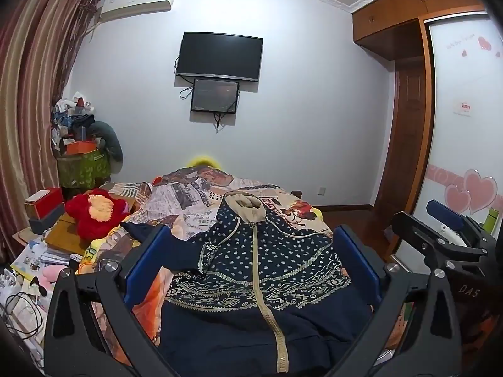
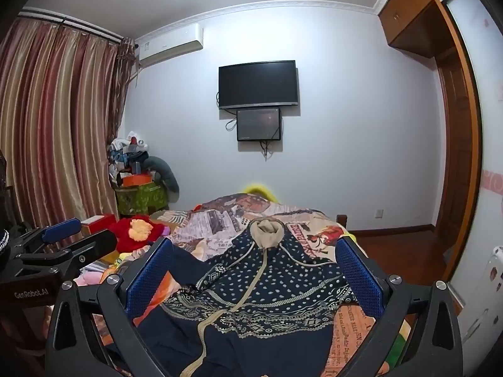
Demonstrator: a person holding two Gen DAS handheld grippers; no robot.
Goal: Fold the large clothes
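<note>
A navy zip-up hoodie [image 1: 251, 270] with white patterned yoke, beige zipper and beige-lined hood lies front up on the bed, hood pointing away; it also shows in the right wrist view [image 2: 251, 289]. My left gripper [image 1: 251, 257] is open and empty, held above the hoodie's chest. My right gripper [image 2: 254, 273] is open and empty, also above the hoodie. The right gripper shows at the right edge of the left wrist view [image 1: 440, 229]; the left gripper shows at the left of the right wrist view [image 2: 75, 238]. One sleeve [image 1: 147, 231] lies out to the left.
The bed has a newspaper-print cover [image 1: 188, 201]. A red plush toy [image 1: 94, 213] and boxes, papers and cables [image 1: 34, 251] lie left of the bed. A cluttered pile [image 1: 78, 144] stands by the curtain. A wardrobe [image 1: 465, 125] is on the right.
</note>
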